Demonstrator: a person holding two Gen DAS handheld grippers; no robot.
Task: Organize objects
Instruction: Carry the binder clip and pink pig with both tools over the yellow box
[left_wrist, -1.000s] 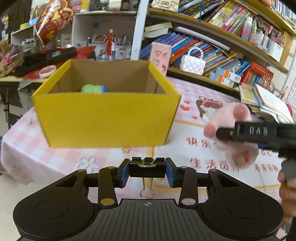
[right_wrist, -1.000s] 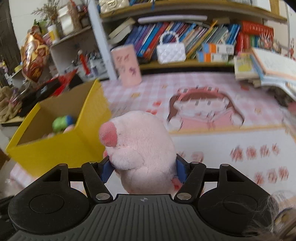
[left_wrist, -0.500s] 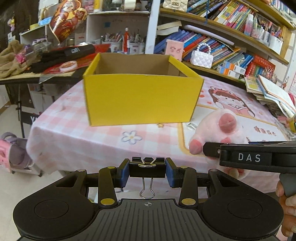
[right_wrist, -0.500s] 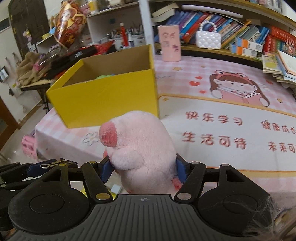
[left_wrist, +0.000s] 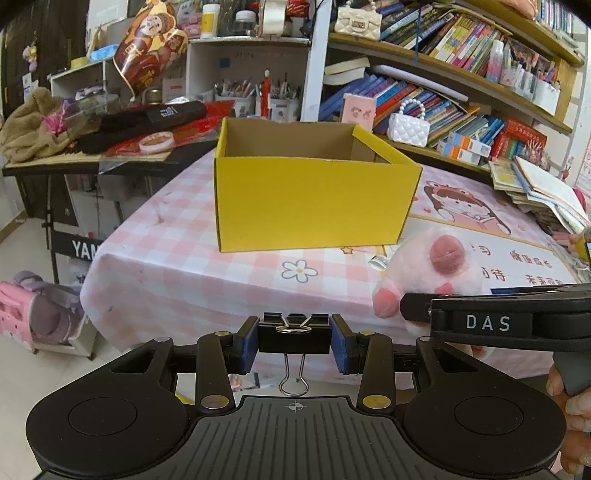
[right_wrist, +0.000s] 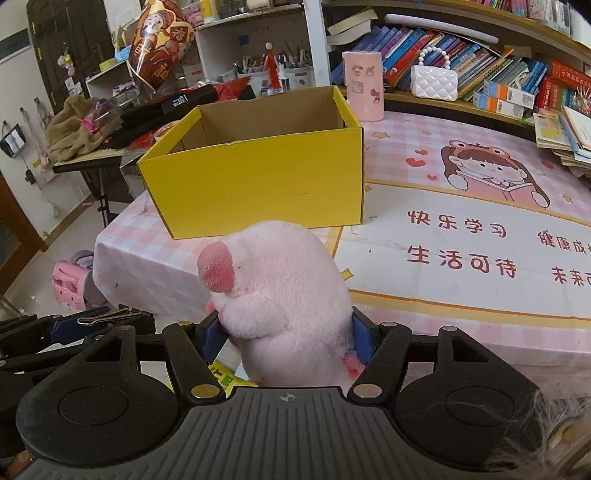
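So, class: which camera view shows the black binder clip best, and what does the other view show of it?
The left wrist view: the binder clip sits centred and sharp, clamped in the left tool, with its wire handle hanging below. The right wrist view catches only a sliver of it at the left edge, seen side-on.

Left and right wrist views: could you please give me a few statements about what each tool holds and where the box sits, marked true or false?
1. The left tool is shut on a black binder clip. True.
2. The right tool is open with nothing in it. False: it is shut on a pink plush pig.
3. The yellow box stands open-topped on the pink checked tablecloth. True.
4. The plush pig is already inside the box. False: it is held outside the box, nearer the camera.
5. A white quilted handbag sits by the books behind the table. True.
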